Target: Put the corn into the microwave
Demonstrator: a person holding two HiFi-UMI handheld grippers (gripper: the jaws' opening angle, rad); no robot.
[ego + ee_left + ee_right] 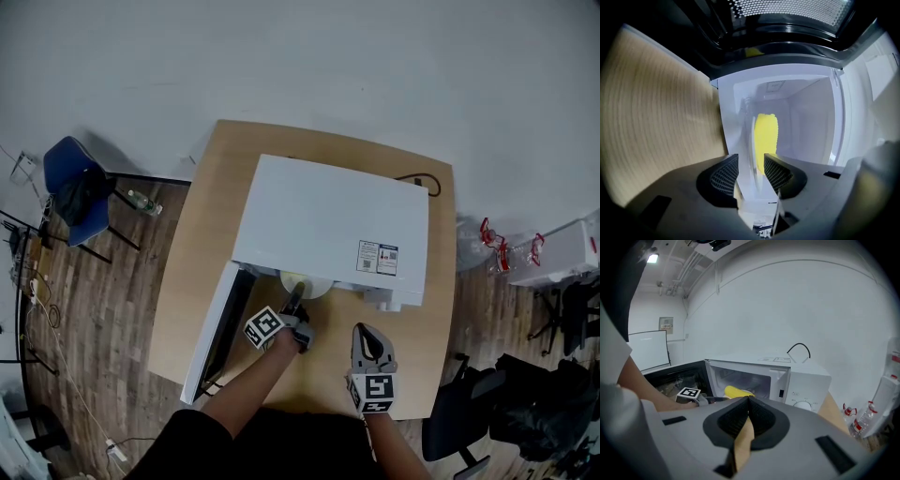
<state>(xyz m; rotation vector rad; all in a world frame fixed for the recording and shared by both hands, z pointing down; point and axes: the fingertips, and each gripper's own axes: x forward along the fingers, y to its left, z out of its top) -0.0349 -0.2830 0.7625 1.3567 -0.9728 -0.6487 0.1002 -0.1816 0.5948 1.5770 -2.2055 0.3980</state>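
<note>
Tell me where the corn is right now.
The corn lies on the white plate in the open microwave, just beyond the parted fingers of the left gripper in the left gripper view.

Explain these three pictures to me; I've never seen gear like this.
No robot here: a person holds a hand tool with two jaws in each hand. The top-down picture comes from a camera on the person's head; the other two come from cameras riding on the tools. A white microwave sits on a wooden table, its door swung open. The left gripper has its jaws open around the rim of a plate carrying yellow corn, just inside the microwave. The right gripper hangs shut and empty above the table.
</note>
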